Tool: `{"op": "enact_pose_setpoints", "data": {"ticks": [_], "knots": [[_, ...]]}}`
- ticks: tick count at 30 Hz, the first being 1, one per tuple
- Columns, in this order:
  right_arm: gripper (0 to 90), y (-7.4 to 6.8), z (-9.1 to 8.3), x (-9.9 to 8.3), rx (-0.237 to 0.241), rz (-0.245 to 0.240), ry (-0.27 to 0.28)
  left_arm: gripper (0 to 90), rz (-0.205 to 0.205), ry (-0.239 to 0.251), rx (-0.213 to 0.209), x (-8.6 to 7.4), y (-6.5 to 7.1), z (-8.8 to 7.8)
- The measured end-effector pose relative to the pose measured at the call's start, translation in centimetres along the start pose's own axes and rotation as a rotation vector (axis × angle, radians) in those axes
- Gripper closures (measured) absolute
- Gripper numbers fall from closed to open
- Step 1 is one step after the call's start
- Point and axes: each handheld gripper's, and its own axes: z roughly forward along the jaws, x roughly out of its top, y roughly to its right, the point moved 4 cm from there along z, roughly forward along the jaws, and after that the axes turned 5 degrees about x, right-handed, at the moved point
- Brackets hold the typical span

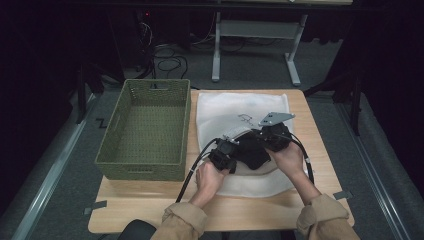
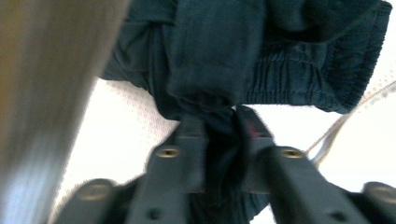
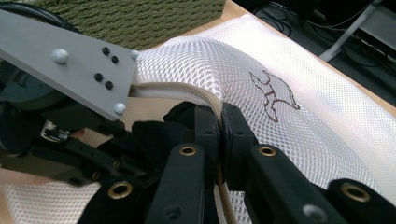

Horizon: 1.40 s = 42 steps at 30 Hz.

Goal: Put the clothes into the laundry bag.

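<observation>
Fingers of the left gripper (image 2: 219, 126) are pinched tight on a fold of a dark garment (image 2: 261, 56), the cloth bunched between the two tips. Fingers of the right gripper (image 3: 219, 121) are closed too, clamped on the tan-trimmed rim of a white mesh bag (image 3: 299, 93), with the trim running down between them.

Both grippers meet over the middle of the bag (image 1: 240, 107), which lies flat on the wooden surface (image 1: 150, 205); the left gripper (image 1: 223, 154) sits just beside the right gripper (image 1: 276, 137), with the garment (image 1: 252, 152) between them at the bag's opening. The garment is dark blue-black, crumpled, with a gathered elastic band along one edge. From the right gripper view part of it lies beneath the lifted rim of the bag, whose mesh arches up over it. The bag carries a small dark outline drawing (image 3: 273, 91) on its upper face.

A green woven basket (image 1: 145, 127) stands just left of the bag, on the same surface.
</observation>
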Motion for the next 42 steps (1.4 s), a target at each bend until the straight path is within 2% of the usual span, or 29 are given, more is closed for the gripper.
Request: {"op": "enact_pose_setpoints", "data": {"ticks": [2, 4, 7, 12, 16, 19, 24, 28, 29, 30, 33, 37, 39, 42], "knots": [[87.8, 0.0, 0.1, -0.1, 0.003, 0.003, 0.001, 85.0, 0.002, 0.014, -0.019, 0.1, 0.1, -0.1], [87.9, 0.0, 0.1, -0.1, 0.005, 0.007, -0.002, 86.3, -0.004, 0.056, -0.031, 0.5, 0.2, -0.4], [87.8, 0.1, 0.1, -0.2, 0.006, 0.009, -0.002, 87.0, -0.048, 0.108, -0.073, 1.1, 0.1, -0.9], [87.8, -0.1, 0.1, -0.1, 0.008, 0.001, 0.003, 87.2, -0.094, 0.175, -0.082, 2.7, 0.2, -1.1], [87.9, -0.1, 0.0, -0.1, 0.01, 0.006, 0.002, 87.2, -0.111, 0.214, -0.054, 3.9, 0.4, -0.6], [88.0, -0.1, 0.0, -0.2, 0.011, 0.005, 0.002, 87.2, -0.083, 0.22, 0.015, 4.4, 0.3, 0.0], [88.0, -0.2, 0.1, -0.4, 0.019, 0.008, -0.011, 87.0, -0.078, 0.214, 0.088, 4.9, -0.2, 1.1], [88.0, -0.2, 0.4, -0.5, 0.02, 0.008, -0.003, 86.2, -0.061, 0.201, 0.117, 4.9, -0.4, 1.7], [88.0, -0.3, 0.4, -0.6, 0.021, 0.007, -0.01, 85.3, -0.059, 0.198, 0.112, 4.8, -0.4, 1.8], [88.0, -0.3, 0.4, -0.6, 0.021, 0.006, -0.019, 83.6, -0.051, 0.199, 0.102, 4.7, -0.4, 1.7], [88.0, -0.2, 0.5, -0.6, 0.021, 0.015, -0.006, 68.6, -0.028, 0.199, 0.083, 4.6, -0.1, 1.1], [88.0, -0.1, 0.3, -0.6, 0.019, 0.011, -0.012, 50.7, -0.02, 0.204, 0.03, 3.8, 0.4, 0.2], [88.0, -0.2, 0.2, -0.6, 0.016, 0.008, -0.008, 46.2, -0.008, 0.204, 0.022, 3.1, 0.5, -0.4], [87.9, -0.2, 0.4, -0.5, 0.017, 0.005, -0.002, 40.9, -0.014, 0.196, -0.011, 2.3, 0.7, -1.1]]}}
